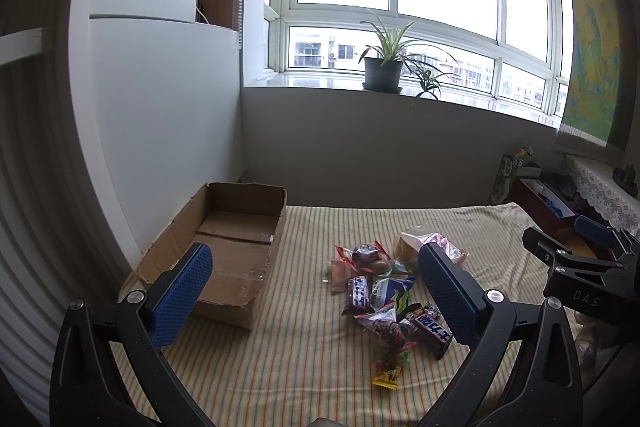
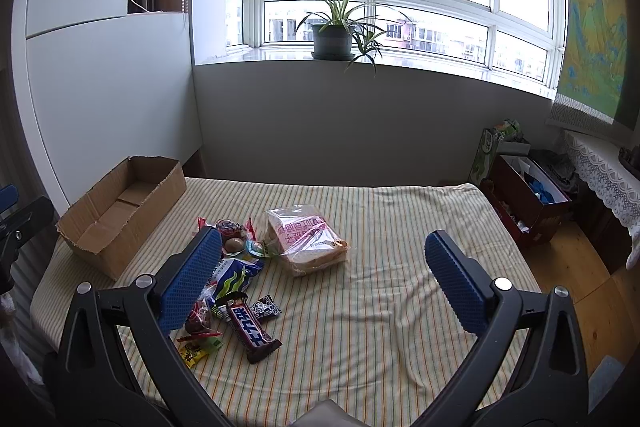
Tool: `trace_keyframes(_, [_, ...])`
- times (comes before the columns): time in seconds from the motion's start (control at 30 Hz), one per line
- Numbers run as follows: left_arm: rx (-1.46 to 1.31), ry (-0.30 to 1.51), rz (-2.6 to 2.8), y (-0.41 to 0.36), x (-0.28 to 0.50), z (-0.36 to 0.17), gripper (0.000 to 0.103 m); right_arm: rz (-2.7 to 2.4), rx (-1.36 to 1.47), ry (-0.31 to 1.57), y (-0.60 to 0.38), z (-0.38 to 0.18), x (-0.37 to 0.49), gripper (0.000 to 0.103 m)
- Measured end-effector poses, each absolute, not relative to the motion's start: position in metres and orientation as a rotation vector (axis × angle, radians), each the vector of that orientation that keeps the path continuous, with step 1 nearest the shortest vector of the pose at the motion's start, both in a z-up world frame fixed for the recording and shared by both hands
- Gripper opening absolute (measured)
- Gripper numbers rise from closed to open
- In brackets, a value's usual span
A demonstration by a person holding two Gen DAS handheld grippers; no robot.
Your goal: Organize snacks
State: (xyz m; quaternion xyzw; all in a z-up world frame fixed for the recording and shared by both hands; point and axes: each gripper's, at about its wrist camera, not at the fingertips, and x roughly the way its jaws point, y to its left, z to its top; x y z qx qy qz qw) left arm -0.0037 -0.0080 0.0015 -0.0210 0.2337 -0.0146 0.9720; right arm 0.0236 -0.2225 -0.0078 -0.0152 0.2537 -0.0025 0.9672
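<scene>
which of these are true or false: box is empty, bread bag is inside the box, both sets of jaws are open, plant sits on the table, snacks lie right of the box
1. The cardboard box is empty: true.
2. The bread bag is inside the box: false, it lies on the striped cloth, beside the pile of snacks.
3. Both sets of jaws are open: true, the left gripper and right gripper hold nothing.
4. The potted plant sits on the table: false, it stands on the windowsill.
5. The snacks lie right of the box: true.
</scene>
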Motion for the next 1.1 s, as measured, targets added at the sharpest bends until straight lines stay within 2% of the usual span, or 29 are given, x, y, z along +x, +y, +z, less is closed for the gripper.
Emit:
trace_keyframes(0.77, [-0.047,0.48,-0.035,-0.007,-0.001,0.0,0.102,-0.005,-0.031,0.518,-0.222,-0.008,0.025,0.103])
trace_keyframes(1.1, [-0.046,0.515,-0.041,-0.011,0.007,-0.011,0.102,0.001,-0.029,0.543,-0.223,-0.029,0.033,0.103])
